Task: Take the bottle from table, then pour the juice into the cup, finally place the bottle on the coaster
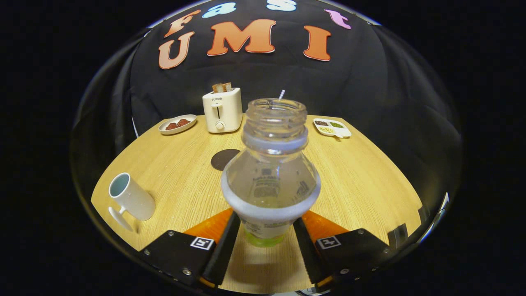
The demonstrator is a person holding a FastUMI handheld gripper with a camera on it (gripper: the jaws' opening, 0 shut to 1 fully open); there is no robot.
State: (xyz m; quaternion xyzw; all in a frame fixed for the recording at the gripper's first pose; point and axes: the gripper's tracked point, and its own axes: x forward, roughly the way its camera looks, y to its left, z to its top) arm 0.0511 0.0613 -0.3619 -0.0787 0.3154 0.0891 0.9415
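While I hold the rig steady, the round wooden table (361, 181) spreads across the middle of the frame, pale grain running front to back. Rising from the bottom centre, the bottle (271, 181) is the next biggest thing I see: clear plastic, uncapped, its threaded mouth open at the top, a pale ring under the neck, a white label band around its body and a strip of yellow-green juice showing low down beneath the label. It stands upright between my gripper (266, 242) fingers, and both black fingers (222, 246) press against its sides, so the tongs are narrowed and holding the bottle.

At upper centre left, at the table's far edge, a cream toaster (222, 110) carries two slices of toast. In the lower left, a white cup (131, 200) with a handle sits well apart from the bottle. Just behind the bottle's shoulder, partly hidden, lies the dark round coaster (224, 158). Left of the toaster is a small plate (177, 124) of brown food; at upper right is a divided dish (332, 127).
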